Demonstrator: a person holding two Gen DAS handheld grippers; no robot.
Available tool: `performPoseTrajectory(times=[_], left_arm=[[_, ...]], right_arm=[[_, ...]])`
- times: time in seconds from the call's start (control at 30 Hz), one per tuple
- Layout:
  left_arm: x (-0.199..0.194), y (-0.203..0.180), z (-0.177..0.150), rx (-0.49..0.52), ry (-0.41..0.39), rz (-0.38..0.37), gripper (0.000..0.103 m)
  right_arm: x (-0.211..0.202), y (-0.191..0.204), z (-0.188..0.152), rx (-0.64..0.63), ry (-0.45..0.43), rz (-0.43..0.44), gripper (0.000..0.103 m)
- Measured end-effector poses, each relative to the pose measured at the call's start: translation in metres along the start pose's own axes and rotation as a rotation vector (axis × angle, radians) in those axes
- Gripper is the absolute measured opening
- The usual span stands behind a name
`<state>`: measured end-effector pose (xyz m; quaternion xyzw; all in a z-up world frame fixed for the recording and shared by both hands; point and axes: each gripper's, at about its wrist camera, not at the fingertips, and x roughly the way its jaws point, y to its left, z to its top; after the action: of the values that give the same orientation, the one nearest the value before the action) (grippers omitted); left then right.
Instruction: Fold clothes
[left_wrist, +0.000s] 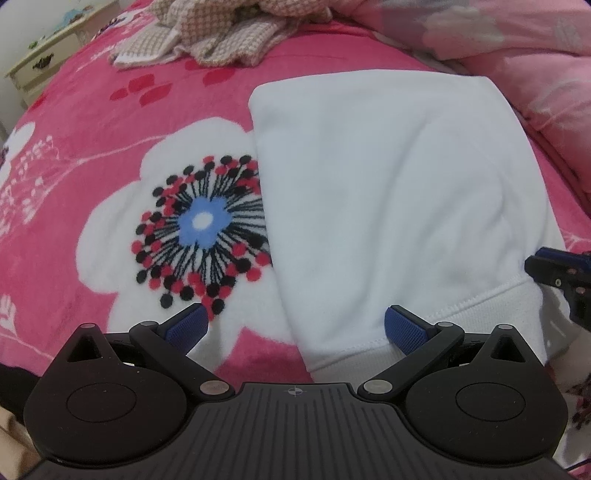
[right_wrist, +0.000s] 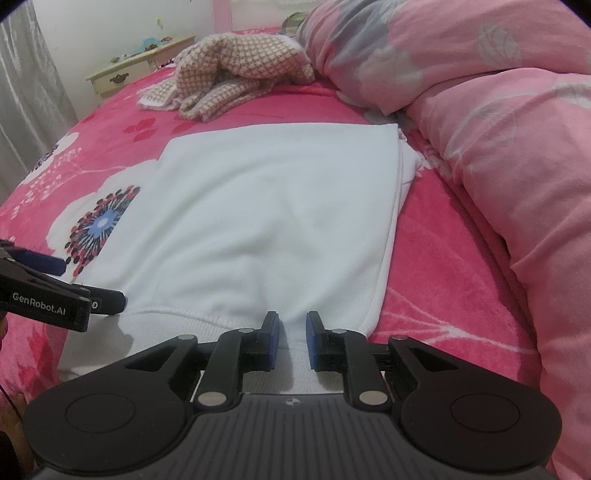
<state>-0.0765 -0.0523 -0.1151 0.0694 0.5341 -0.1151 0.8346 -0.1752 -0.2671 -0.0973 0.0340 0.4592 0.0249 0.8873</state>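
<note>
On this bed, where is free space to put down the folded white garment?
Free: the pink blanket left of the white garment, over the big printed flower, up to the checked clothes. A narrower strip runs between the garment and the pink quilt. Crowded: the far end, where checked clothes meet the quilt.

**Handheld Gripper Units: External Appearance**

The left gripper (left_wrist: 293, 326) and right gripper (right_wrist: 291, 339) share one design: a matte black body with a ribbed top plate bearing a small crosshair mark, flanked by two round housings. Black linkage arms pivot on silver pins. The fingers (right_wrist: 271, 341) carry blue textured pads. White lettering on the left gripper's side (seen from the right wrist camera) reads "GenRobot.AI".
</note>
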Motion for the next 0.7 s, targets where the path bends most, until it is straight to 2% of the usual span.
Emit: performPoseTrajectory(times=[0.13,0.2,0.27,0.43,0.53,0.57,0.6,0.63,0.67,0.7], left_arm=[[0.004,0.009,-0.002,-0.045,0.0,-0.037,0.103],[0.005,0.01,-0.002,-0.054,-0.003,-0.045,0.103],[0.005,0.01,-0.003,-0.046,-0.013,-0.046,0.103],[0.004,0.007,-0.008,-0.01,-0.052,-0.046,0.103],[0.004,0.007,-0.009,-0.011,-0.059,-0.053,0.103],[0.005,0.008,-0.009,-0.011,-0.059,-0.055,0.103],[0.005,0.008,-0.009,-0.011,-0.06,-0.058,0.103],[0.005,0.008,-0.009,-0.01,-0.061,-0.062,0.103],[0.005,0.009,-0.008,-0.01,-0.062,-0.065,0.103],[0.006,0.009,-0.008,-0.011,-0.063,-0.069,0.103]], right_arm=[[-0.001,-0.002,-0.001,0.017,-0.009,-0.006,0.026],[-0.001,-0.003,-0.001,0.022,-0.012,-0.021,0.035],[-0.001,-0.004,-0.001,0.025,-0.015,-0.035,0.04],[-0.002,-0.009,-0.001,0.064,-0.022,-0.012,0.043],[-0.005,-0.012,-0.001,0.086,-0.036,0.016,0.049],[-0.006,-0.012,-0.001,0.093,-0.042,0.028,0.057],[-0.008,-0.013,-0.002,0.099,-0.05,0.044,0.071],[-0.009,-0.013,-0.003,0.104,-0.056,0.063,0.08],[-0.01,-0.013,-0.003,0.102,-0.057,0.085,0.097],[-0.012,-0.011,-0.005,0.095,-0.061,0.101,0.101]])
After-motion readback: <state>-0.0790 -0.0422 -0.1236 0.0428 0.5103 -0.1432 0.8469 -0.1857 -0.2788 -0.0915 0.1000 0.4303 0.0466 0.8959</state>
